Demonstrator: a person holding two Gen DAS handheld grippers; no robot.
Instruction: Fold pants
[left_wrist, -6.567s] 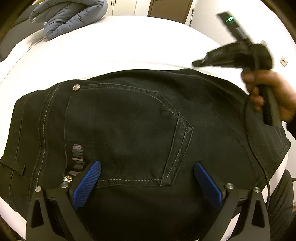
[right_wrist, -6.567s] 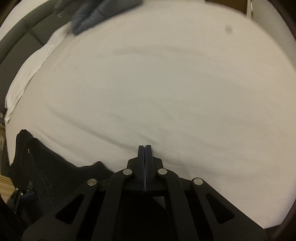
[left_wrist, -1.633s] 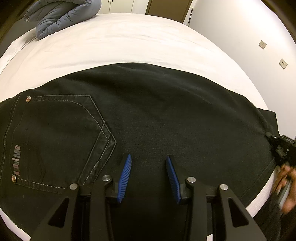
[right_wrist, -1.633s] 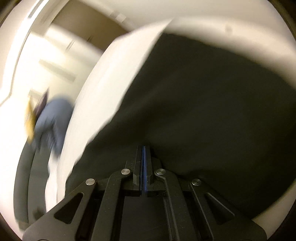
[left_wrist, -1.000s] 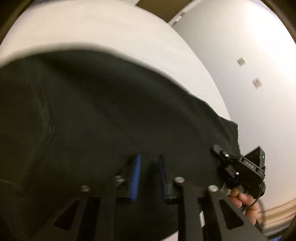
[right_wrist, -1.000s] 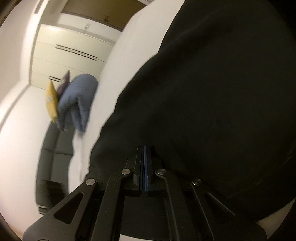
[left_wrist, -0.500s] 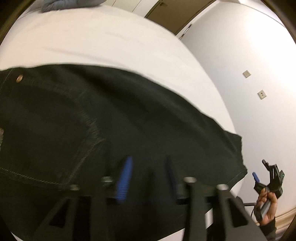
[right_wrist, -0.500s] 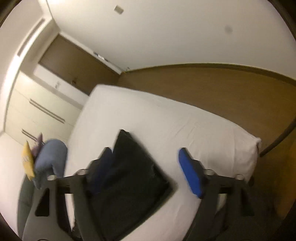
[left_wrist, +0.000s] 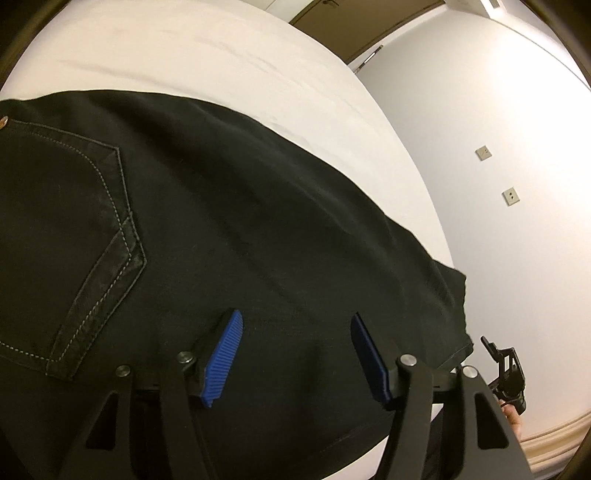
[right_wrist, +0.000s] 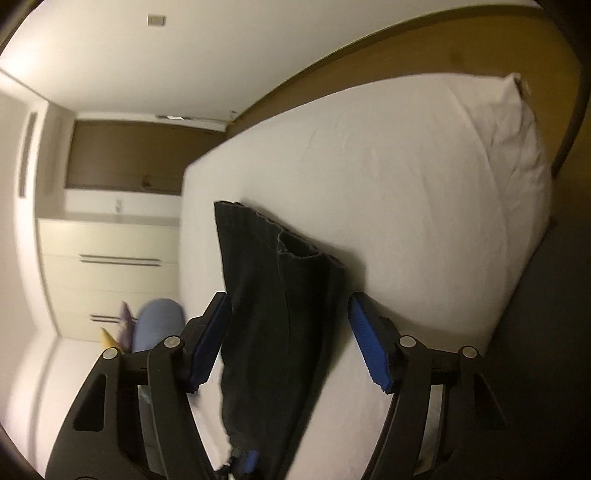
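We have the black jeans (left_wrist: 258, 229) lying flat on the white bed (left_wrist: 207, 62), folded lengthwise along the near edge of the mattress, and we judge a fold has just been laid, with both claws now off the cloth. The left claw (left_wrist: 295, 354) hovers over the denim with its blue pads apart; its jaws have just been opening, and no cloth is pinched between them. The right claw (right_wrist: 288, 343) stands off beyond the hem end, its jaws part open after closing in a little, and it holds nothing.

Next, we think, comes the crosswise fold: the hem end wants gripping through both layers and carrying over toward the waist, kept square so the stacked legs do not slide.

The left wrist view gives us the back pocket (left_wrist: 74, 258) with its pale stitching and, small at the lower right, the right claw in a hand. Only the right wrist view shows the leg openings (right_wrist: 295, 251) stacked at the hem, the pillow (right_wrist: 513, 122), the blue bundle (right_wrist: 159, 325) and the wardrobe (right_wrist: 107, 266).
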